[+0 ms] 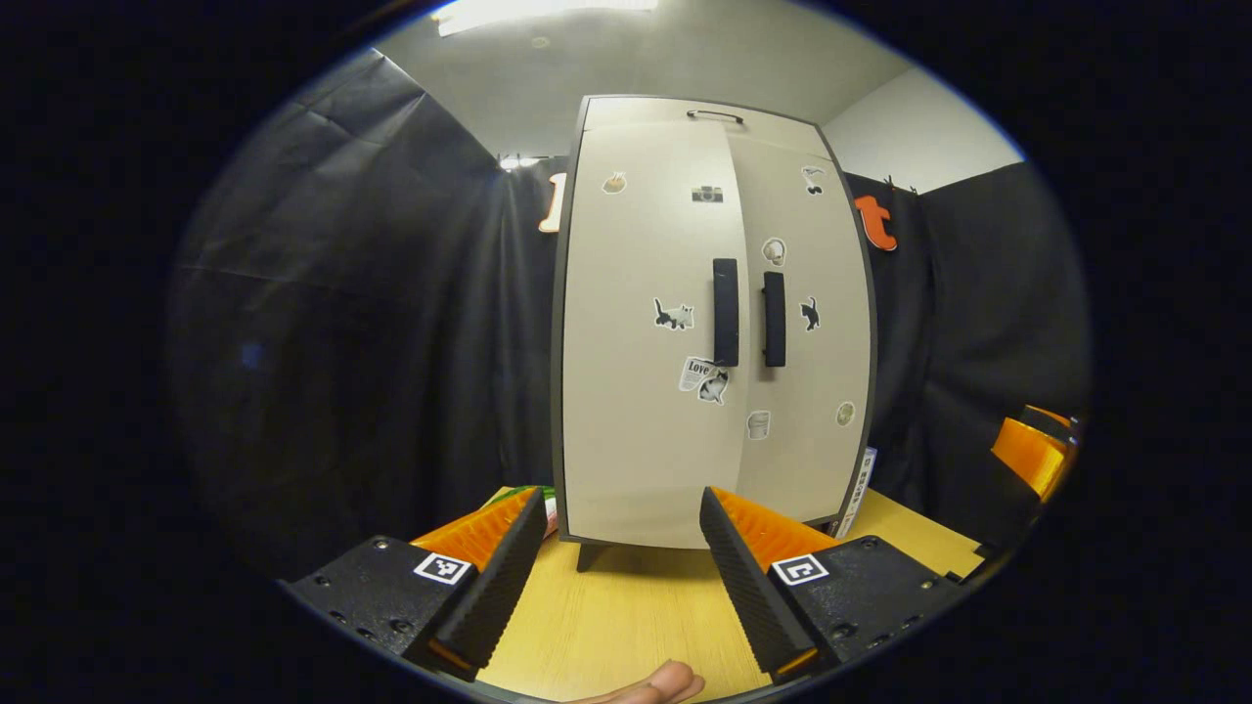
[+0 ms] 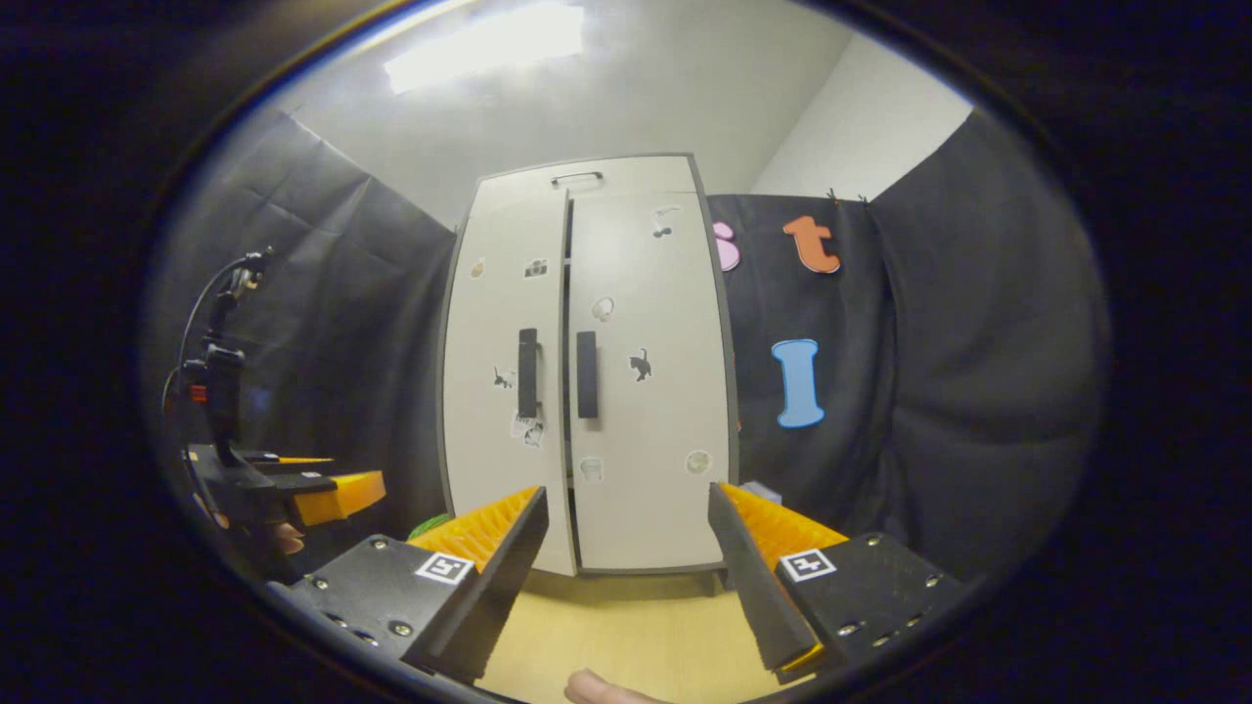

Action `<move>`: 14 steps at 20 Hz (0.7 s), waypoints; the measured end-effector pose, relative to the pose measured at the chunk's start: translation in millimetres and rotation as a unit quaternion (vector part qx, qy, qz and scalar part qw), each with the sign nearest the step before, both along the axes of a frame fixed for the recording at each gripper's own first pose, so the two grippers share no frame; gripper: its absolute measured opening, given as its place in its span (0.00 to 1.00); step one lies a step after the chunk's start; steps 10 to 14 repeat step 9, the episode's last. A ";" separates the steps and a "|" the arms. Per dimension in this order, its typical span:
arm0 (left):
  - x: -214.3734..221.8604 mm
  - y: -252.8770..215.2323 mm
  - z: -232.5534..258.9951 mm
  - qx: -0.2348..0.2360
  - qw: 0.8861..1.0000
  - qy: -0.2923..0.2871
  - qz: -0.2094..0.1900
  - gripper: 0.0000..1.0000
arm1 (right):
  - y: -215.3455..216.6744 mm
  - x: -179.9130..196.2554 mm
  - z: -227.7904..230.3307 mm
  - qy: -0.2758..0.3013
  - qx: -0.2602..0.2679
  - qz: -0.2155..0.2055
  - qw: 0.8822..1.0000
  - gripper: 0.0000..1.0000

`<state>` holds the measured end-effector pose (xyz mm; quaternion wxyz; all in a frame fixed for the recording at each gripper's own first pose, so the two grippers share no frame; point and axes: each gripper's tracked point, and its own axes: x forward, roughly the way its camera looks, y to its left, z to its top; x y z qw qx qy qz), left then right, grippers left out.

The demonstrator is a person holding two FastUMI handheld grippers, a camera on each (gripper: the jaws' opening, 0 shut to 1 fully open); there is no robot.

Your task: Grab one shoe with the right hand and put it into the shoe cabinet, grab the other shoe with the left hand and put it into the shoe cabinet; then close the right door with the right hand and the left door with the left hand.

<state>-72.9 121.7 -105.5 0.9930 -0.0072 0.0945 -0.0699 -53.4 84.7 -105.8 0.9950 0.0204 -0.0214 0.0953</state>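
The pale shoe cabinet stands upright on the table straight ahead, with stickers on both doors. Its left door and right door lie against the front, their two dark handles side by side. In the right gripper view the same cabinet shows a thin dark gap between the doors. My left gripper is open just short of the cabinet's foot, nothing between its fingers. My right gripper is open as well, a little farther back. The left gripper also appears at that view's left edge, held in a hand.
The cabinet stands on a light wooden table. A green object peeks out at the cabinet's lower left, and a white label strip sits at its lower right. The right gripper shows at the far right. Black cloth surrounds the booth.
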 end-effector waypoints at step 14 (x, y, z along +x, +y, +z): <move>-30.0 -1.3 11.9 0.024 0.999 -0.022 -0.034 0.95 | -2.0 0.2 2.3 -0.007 -0.020 -0.021 1.000 0.98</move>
